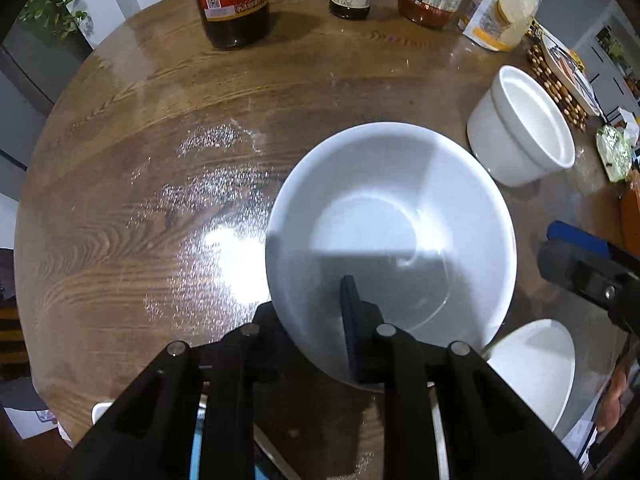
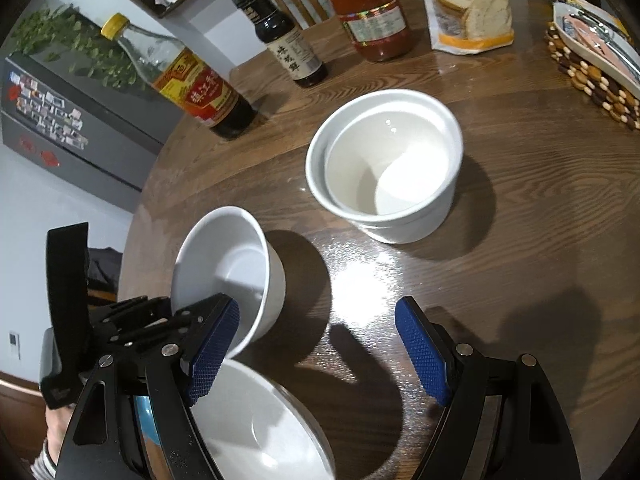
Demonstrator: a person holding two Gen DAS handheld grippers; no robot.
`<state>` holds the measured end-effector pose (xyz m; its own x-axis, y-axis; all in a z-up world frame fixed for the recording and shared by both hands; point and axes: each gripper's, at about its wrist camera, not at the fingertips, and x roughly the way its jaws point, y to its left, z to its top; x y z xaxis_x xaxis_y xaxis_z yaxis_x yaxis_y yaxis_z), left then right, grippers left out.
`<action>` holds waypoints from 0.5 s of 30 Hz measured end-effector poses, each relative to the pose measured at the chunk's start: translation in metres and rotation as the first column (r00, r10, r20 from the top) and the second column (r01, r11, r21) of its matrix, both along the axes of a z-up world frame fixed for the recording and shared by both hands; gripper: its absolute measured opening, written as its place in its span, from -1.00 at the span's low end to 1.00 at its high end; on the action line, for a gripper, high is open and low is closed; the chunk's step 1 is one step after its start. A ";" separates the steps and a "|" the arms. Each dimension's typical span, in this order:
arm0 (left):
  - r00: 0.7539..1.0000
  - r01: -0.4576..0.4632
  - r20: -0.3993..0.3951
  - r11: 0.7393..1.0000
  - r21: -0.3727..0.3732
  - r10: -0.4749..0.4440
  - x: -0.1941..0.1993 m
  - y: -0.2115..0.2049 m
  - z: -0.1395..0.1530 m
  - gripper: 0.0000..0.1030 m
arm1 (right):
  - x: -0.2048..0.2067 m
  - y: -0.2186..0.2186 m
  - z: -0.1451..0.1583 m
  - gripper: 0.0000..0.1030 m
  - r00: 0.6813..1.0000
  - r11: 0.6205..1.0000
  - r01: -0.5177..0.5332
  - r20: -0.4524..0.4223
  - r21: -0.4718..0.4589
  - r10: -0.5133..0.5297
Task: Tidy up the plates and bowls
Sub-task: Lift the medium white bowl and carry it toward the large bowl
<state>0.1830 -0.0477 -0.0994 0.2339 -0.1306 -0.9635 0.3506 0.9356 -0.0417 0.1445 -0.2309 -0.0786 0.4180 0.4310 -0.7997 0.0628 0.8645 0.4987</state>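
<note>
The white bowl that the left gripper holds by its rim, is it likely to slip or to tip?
The white bowl looks glazed and glossy, so it may slip in the thin rim pinch of the left gripper. Held at one edge only, it appears tilted and will probably sag further. It seems rigid ceramic, so a knock against the stacked bowls could chip it.
</note>
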 end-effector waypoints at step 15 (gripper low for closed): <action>1.000 0.000 -0.010 1.000 -0.012 0.000 -0.002 0.003 0.001 -0.60 | 0.009 0.004 -0.006 0.57 1.000 1.000 -0.002 -0.020 -0.024 0.002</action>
<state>0.1811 -0.0449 -0.0988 0.2246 -0.1417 -0.9641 0.3499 0.9351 -0.0559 0.1539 -0.2268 -0.0851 0.4010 0.4120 -0.8182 0.0708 0.8765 0.4761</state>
